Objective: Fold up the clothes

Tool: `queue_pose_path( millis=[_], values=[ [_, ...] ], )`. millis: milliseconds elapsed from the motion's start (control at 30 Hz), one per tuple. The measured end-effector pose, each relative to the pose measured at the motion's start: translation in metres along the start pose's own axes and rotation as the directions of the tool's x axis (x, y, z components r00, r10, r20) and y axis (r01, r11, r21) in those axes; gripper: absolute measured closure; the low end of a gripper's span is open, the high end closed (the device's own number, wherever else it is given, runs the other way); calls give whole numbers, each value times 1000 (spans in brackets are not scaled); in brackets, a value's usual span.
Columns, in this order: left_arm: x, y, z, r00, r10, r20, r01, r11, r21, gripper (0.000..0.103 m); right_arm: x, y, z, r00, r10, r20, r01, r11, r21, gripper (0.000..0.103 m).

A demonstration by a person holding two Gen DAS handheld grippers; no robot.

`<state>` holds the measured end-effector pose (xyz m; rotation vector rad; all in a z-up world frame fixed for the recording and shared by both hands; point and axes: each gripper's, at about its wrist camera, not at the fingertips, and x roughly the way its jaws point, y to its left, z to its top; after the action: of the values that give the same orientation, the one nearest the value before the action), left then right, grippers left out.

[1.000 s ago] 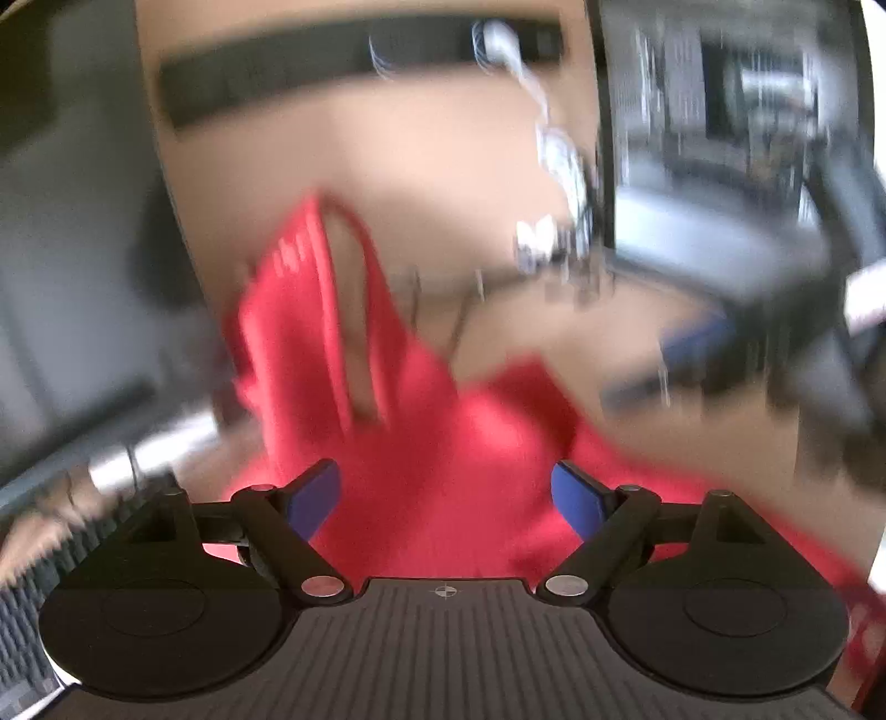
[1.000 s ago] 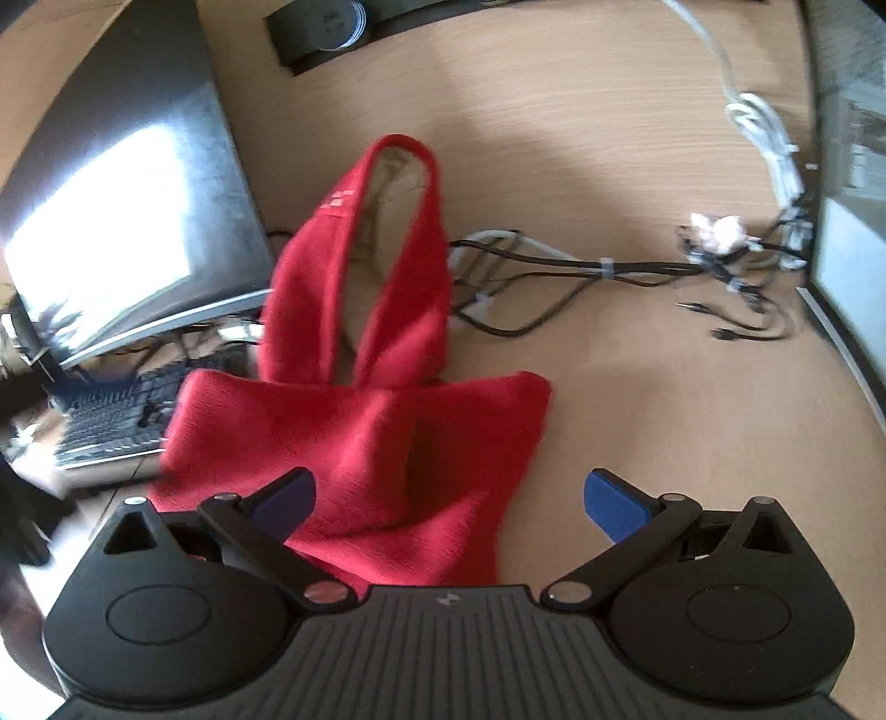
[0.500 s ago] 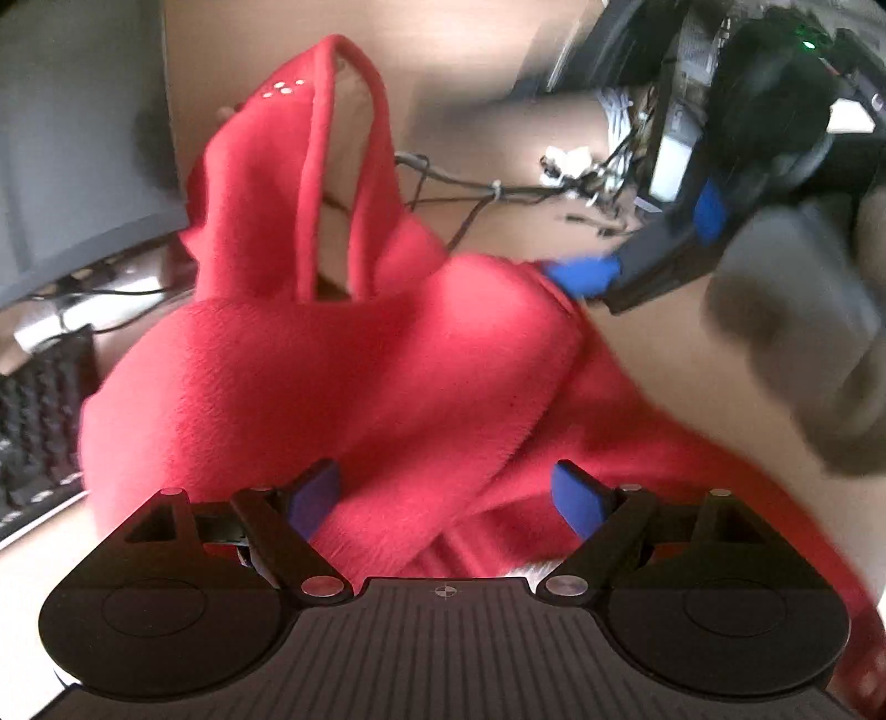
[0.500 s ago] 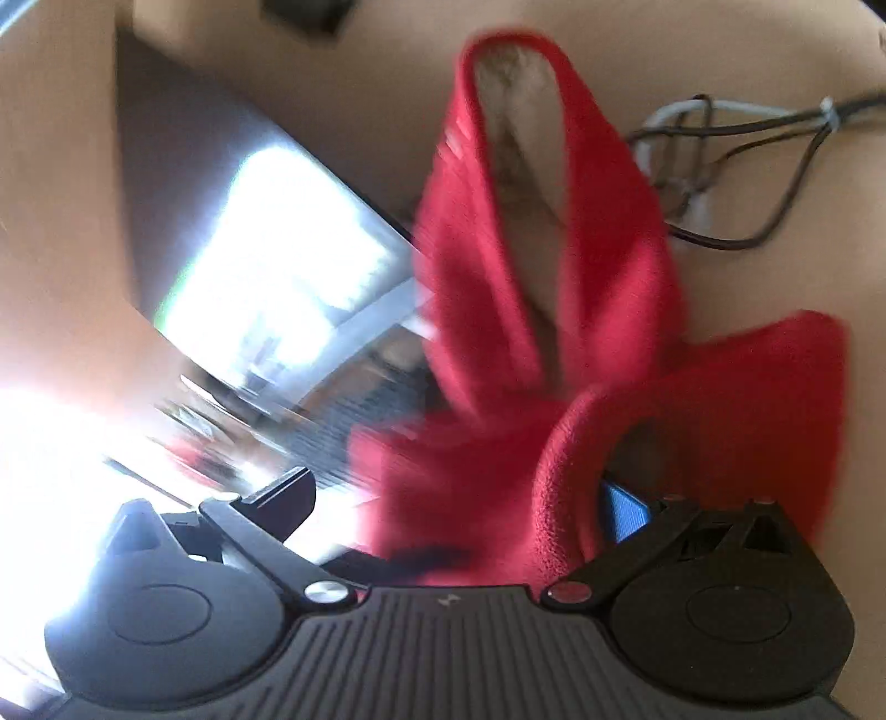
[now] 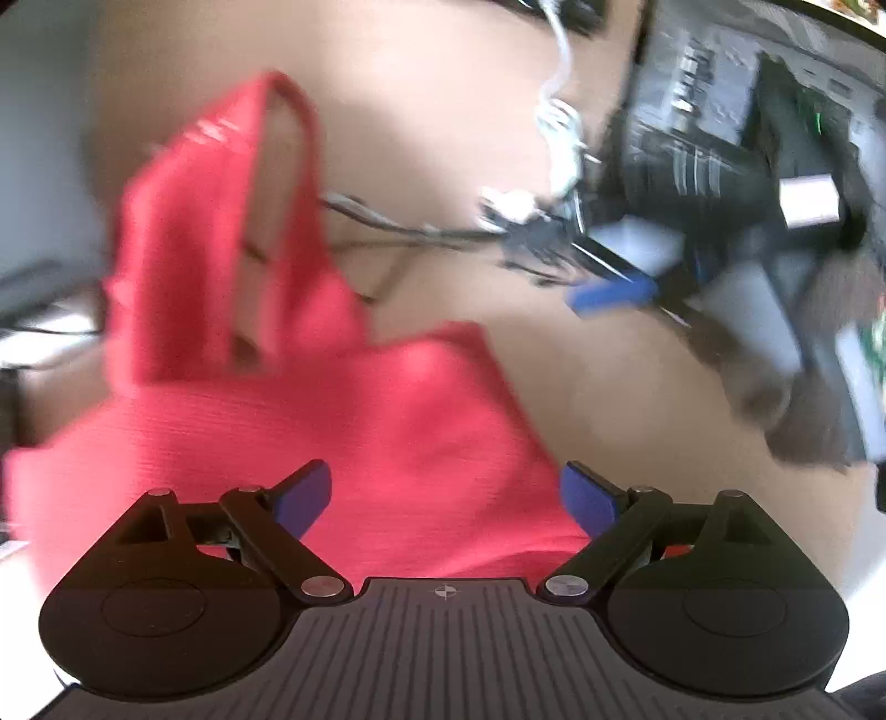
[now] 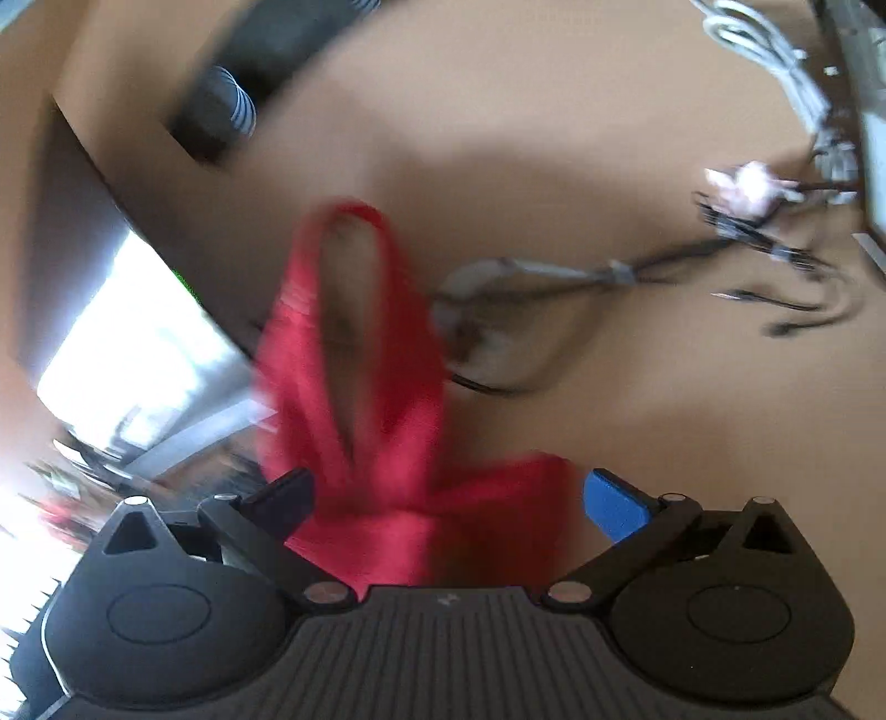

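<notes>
A: Red garment (image 5: 343,410) spread on the wooden desk (image 5: 443,111), both views blurred. 2 long straps joined in a loop, pointing away from the cameras toward the far side of the desk.

B: Left gripper (image 5: 444,495)?

A: Wide apart, jaws empty. Blue fingertips (image 5: 587,498) hovering over the near edge of the garment, cloth visible between them but not pinched. Touching or just above: cannot tell.

B: Right gripper (image 6: 447,498)?

A: Also spread wide, nothing clamped. Positioned over the near end of the garment (image 6: 387,443), folded cloth showing between the jaws. Same gripper seen from the left wrist view (image 5: 614,291), well off to the right of the garment, above bare desk.

B: Around the garment?

A: Dark cables (image 6: 581,277) just right of the strap loop, one running under it. Coiled white cable (image 6: 758,39) farther right and back. Dark monitor (image 6: 138,310) left of the garment, keyboard (image 6: 33,598) at its near left, blurred.
</notes>
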<state>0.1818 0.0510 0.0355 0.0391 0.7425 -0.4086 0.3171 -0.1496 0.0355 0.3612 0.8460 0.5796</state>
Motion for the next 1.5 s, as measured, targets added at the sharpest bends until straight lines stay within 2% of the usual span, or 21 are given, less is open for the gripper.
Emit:
queue_pose_path(
  millis=[100, 133, 200, 300, 367, 500, 600, 667, 700, 767, 800, 867, 933, 1000, 1133, 1200, 1267, 1333, 1400, 1433, 1500],
  values=[
    [-3, 6, 3, 991, 135, -6, -135, 991, 17, 10, 18, 10, -14, 998, 42, -54, -45, 997, -59, 0],
    [-1, 8, 3, 988, 153, -16, -153, 988, 10, 10, 24, 13, -17, 995, 66, -73, -70, 996, -53, 0],
    [3, 5, 4, 989, 143, -28, -143, 990, 4, 10, 36, 17, -21, 988, 110, -109, -115, 993, -33, 1],
    [18, -21, 6, 992, 121, -27, -119, 989, 85, 12, 43, 20, -18, 971, 188, -150, -183, 982, 47, 4],
    [26, -38, 8, 992, 120, -30, -115, 984, 137, 12, 46, 20, -16, 944, 280, -172, -264, 958, 109, 4],
    [45, -61, 16, 990, 136, -45, -125, 972, 201, 12, 30, 22, -8, 864, 481, -150, -448, 870, 205, 4],
    [57, -74, 20, 982, 185, -48, -167, 954, 248, 14, 17, 21, -3, 829, 548, -112, -515, 826, 230, 4],
    [63, -77, 21, 975, 214, -55, -193, 946, 261, 20, 15, 17, -1, 824, 557, -103, -525, 819, 231, 3],
    [66, -77, 22, 972, 228, -63, -205, 943, 261, 24, 16, 14, -1, 826, 554, -104, -522, 821, 230, 3],
    [71, -75, 24, 964, 257, -76, -232, 942, 243, 49, 16, 8, -1, 837, 537, -105, -505, 832, 229, 3],
    [73, -73, 25, 959, 271, -83, -246, 941, 230, 57, 13, 4, 0, 846, 524, -94, -496, 840, 222, 3],
    [71, -70, 27, 953, 292, -73, -271, 938, 215, 82, 7, -6, 3, 870, 488, -66, -467, 861, 202, 1],
    [67, -68, 29, 949, 310, -53, -294, 934, 204, 86, -9, -21, 4, 918, 397, -15, -389, 907, 161, 0],
    [56, -70, 35, 950, 313, -18, -304, 935, 183, 87, -23, -32, 1, 944, 329, 22, -329, 934, 142, 0],
    [38, -84, 52, 959, 275, 75, -282, 953, 114, 87, -53, -47, -13, 948, 307, 86, -317, 934, 163, 0],
    [51, -88, 51, 970, 238, 52, -242, 965, 99, 83, -61, -50, -19, 956, 279, 93, -291, 942, 169, 0],
    [66, -87, 43, 983, 182, -4, -181, 980, 80, 65, -61, -52, -19, 966, 247, 74, -257, 951, 171, 0],
    [60, -88, 29, 989, 142, -34, -140, 988, 70, 55, -53, -51, -23, 978, 203, 49, -208, 965, 159, 0],
    [37, -89, 19, 992, 121, -19, -120, 990, 77, 38, -53, -47, -31, 989, 143, 33, -146, 984, 103, 0],
    [24, -89, 15, 993, 120, 0, -119, 989, 85, 24, -50, -44, -34, 994, 100, 31, -102, 993, 57, 0],
    [-3, -83, 8, 987, 153, 45, -157, 982, 103, 15, -42, -30, -39, 999, 20, 31, -19, 999, -47, 0]
  ],
)
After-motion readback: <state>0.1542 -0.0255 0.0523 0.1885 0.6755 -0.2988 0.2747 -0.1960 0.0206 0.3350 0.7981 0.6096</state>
